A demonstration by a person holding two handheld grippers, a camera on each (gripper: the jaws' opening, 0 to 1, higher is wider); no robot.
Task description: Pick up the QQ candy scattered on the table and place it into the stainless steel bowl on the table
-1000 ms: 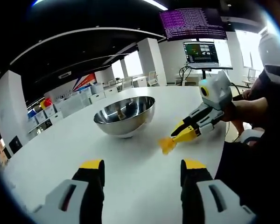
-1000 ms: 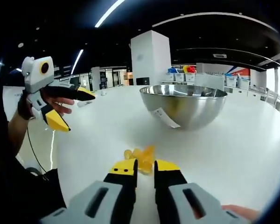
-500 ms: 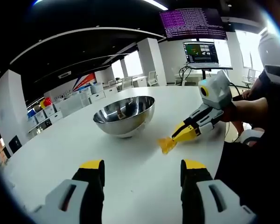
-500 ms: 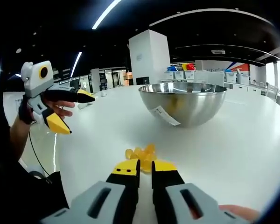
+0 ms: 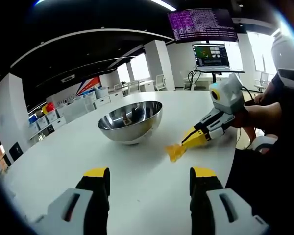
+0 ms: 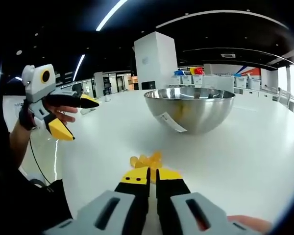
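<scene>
The stainless steel bowl (image 5: pixel 131 120) stands on the white table (image 5: pixel 59 156); in the right gripper view the bowl (image 6: pixel 190 110) carries a white label. My left gripper (image 5: pixel 149 174) is open above bare table, nothing between its jaws. My right gripper (image 6: pixel 153 171) has its jaws nearly together on a yellow QQ candy packet (image 6: pixel 146 160) low over the table (image 6: pixel 245 147), in front of the bowl. In the left gripper view the right gripper (image 5: pixel 185 145) comes in from the right, the candy (image 5: pixel 175 152) at its tips. The left gripper (image 6: pixel 83 121) shows open at the left.
A stand with monitors (image 5: pixel 210 55) is beyond the table's far edge. A person's arm (image 5: pixel 264 115) holds the right gripper near the table's right edge. Storage bins (image 6: pixel 188 72) line the background. Bare table lies between the candy and the bowl.
My right gripper's jaws have closed from a small gap to nearly touching on the candy packet. The left gripper and the bowl have stayed put.
</scene>
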